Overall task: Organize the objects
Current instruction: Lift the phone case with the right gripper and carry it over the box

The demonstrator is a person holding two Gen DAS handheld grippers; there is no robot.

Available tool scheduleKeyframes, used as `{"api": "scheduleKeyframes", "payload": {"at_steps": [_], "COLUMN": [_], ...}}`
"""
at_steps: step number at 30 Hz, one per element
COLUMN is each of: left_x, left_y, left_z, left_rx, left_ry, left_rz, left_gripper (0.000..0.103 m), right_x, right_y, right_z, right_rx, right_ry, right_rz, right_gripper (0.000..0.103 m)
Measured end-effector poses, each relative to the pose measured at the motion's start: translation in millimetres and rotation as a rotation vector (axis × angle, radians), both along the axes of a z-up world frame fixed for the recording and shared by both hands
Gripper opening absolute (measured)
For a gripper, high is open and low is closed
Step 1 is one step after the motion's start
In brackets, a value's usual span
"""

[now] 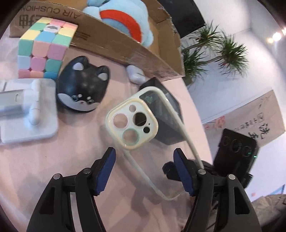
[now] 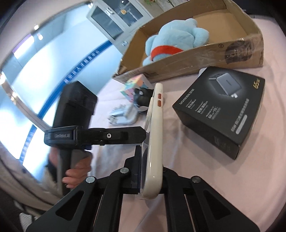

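Clamped edge-on between the jaws of the right gripper at the lower centre of the right wrist view, a phone case is held above the pink table. A glossy cream rim, two orange-red side buttons and a clear back panel are seen on it. In the left wrist view the case fills the centre, its cream camera block pierced by round holes, the table showing through the clear panel. The left gripper is spread wide around the case's lower end, its blue pads not seen to touch it.

"UGREEN" and "65W" are printed on the black charger box at centre right. "AIR CUSHION" is read, inverted, on the cardboard box at the upper left of the left wrist view, where a blue plush toy lies.
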State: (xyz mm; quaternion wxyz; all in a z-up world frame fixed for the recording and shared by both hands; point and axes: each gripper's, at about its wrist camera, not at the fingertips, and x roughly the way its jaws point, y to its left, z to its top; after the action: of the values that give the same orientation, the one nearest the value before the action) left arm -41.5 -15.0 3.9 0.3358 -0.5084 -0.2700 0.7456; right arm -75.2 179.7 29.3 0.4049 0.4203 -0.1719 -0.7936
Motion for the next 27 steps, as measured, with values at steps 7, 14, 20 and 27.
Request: {"api": "scheduleKeyframes", "payload": {"at_steps": [7,14,20,27], "left_x": [-1.0,-0.6,6.6,6.0], "left_y": [2.6,3.3,1.9,-2.5], "left_z": [23.9,35.8,53.2,80.1], "left_rx": [0.114,0.079,0.004,-0.005], "left_ry": [0.058,0.086,0.149,0.217], "left_rz": [-0.045,-0.024,-0.010,-0.009], "left_gripper": [0.051,0.035,0.036,0.036], "right_x": [3.9,-0.8,-6.5,-13.8], "right_y": [7.4,12.0,14.4,14.8], "right_z": [3.6,3.0,4.1,29.3], "right_rx": [-0.189,-0.192,-0.213,-0.215], "right_ry": [-0.029,-0.057,-0.075,-0.019], "right_rz": [0.106,0.071,0.051,0.051], "right_gripper": [0.007,0.017,0.017,0.017]}}
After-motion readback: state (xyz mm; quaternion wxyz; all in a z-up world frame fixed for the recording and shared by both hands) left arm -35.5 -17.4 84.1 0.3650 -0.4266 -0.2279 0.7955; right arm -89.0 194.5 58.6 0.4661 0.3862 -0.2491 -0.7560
